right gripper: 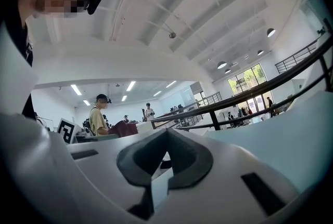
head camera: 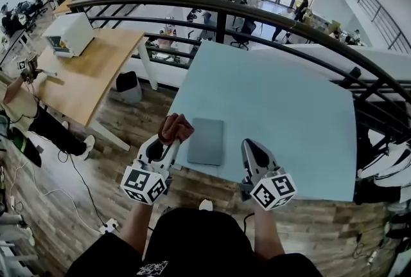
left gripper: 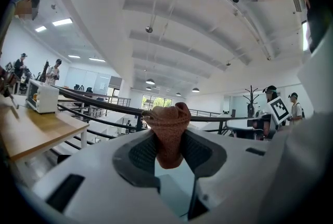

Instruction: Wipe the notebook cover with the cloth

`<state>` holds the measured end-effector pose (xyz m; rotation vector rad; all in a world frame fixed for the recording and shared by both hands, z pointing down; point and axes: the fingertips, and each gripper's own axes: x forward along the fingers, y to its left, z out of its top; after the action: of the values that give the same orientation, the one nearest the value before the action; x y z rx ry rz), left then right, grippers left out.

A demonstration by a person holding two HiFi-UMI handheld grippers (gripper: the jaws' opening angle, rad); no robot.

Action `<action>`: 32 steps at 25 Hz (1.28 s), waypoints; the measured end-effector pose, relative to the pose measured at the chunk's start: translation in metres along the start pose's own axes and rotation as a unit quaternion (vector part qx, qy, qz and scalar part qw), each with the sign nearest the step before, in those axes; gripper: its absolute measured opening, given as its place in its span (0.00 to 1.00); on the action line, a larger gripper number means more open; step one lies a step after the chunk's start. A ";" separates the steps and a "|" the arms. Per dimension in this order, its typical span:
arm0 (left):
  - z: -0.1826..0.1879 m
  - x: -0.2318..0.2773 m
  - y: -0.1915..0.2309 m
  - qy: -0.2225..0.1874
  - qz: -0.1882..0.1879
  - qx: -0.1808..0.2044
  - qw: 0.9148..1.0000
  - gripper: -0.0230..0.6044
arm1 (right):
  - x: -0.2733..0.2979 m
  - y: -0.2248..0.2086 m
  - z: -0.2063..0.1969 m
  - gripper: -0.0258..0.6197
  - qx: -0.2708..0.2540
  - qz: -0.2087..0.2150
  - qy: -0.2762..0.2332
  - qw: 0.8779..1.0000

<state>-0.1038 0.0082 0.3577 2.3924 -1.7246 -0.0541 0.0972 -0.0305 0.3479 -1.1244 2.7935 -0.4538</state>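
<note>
Pale blue table (head camera: pixel 289 115) beside a railing was seen bearing the notebook (head camera: pixel 206 141), laid flat near the front edge. It was judged thin, light and smooth, likely to slide unless pinned at a corner. The brown cloth (head camera: pixel 175 128), judged soft and limp, was pinched in the left gripper (head camera: pixel 168 142) just beside the notebook's left edge. The right gripper (head camera: pixel 252 147) was held clenched on nothing at the notebook's right. No container was seen nearby.
</note>
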 end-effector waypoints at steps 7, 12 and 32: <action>-0.002 0.010 -0.015 0.010 -0.006 0.005 1.000 0.24 | -0.003 -0.010 0.003 0.05 0.001 0.005 0.003 1.000; -0.006 0.014 -0.009 0.010 -0.001 0.002 1.000 0.24 | 0.002 -0.016 -0.005 0.05 0.009 0.005 0.008 1.000; -0.072 0.108 0.026 0.129 -0.082 -0.048 0.987 0.24 | 0.078 -0.055 -0.069 0.05 0.057 -0.045 0.097 0.993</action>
<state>-0.0838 -0.0917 0.4417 2.3471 -1.3785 0.1400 0.0640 -0.1054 0.4319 -1.2464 2.8413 -0.7615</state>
